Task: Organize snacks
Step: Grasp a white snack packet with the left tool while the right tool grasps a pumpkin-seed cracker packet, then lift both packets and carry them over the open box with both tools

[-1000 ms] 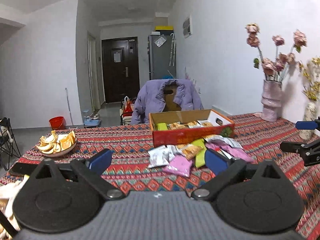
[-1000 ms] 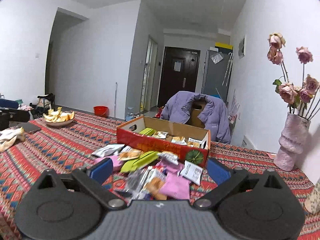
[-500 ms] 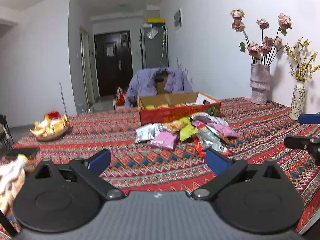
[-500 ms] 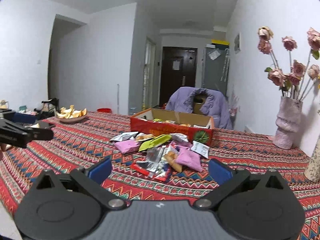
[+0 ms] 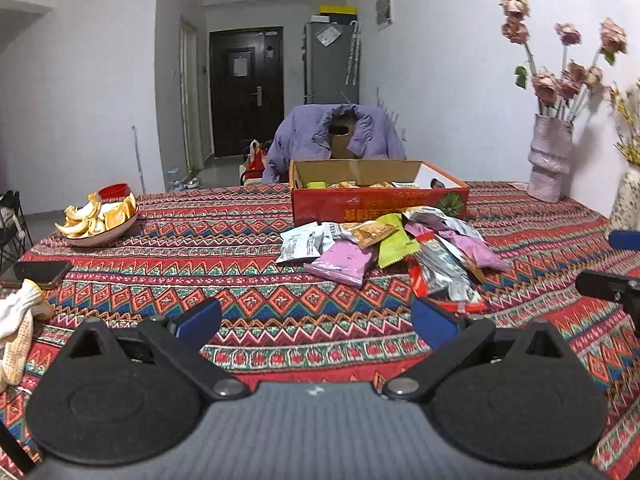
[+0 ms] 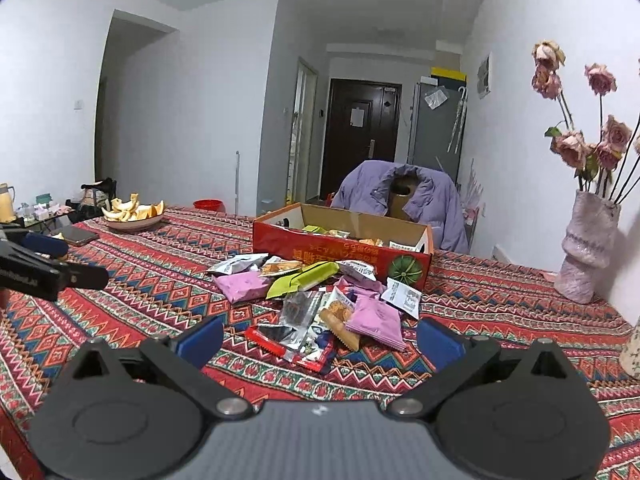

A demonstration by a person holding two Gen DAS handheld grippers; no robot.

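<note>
Both grippers, left (image 5: 316, 320) and right (image 6: 320, 338), hovering apart and empty; approaching snack pile (image 6: 320, 300), next needing a packet pinched for box (image 6: 340, 246).

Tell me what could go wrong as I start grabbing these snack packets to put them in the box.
The snack pile is heaped with packets overlapping, so the open right tool may pinch two at once or drag neighbours along. The red and silver wrapper lies flat on the tablecloth, so fingers might snag the cloth. The red box already holds packets; a careless drop could bounce out.
</note>
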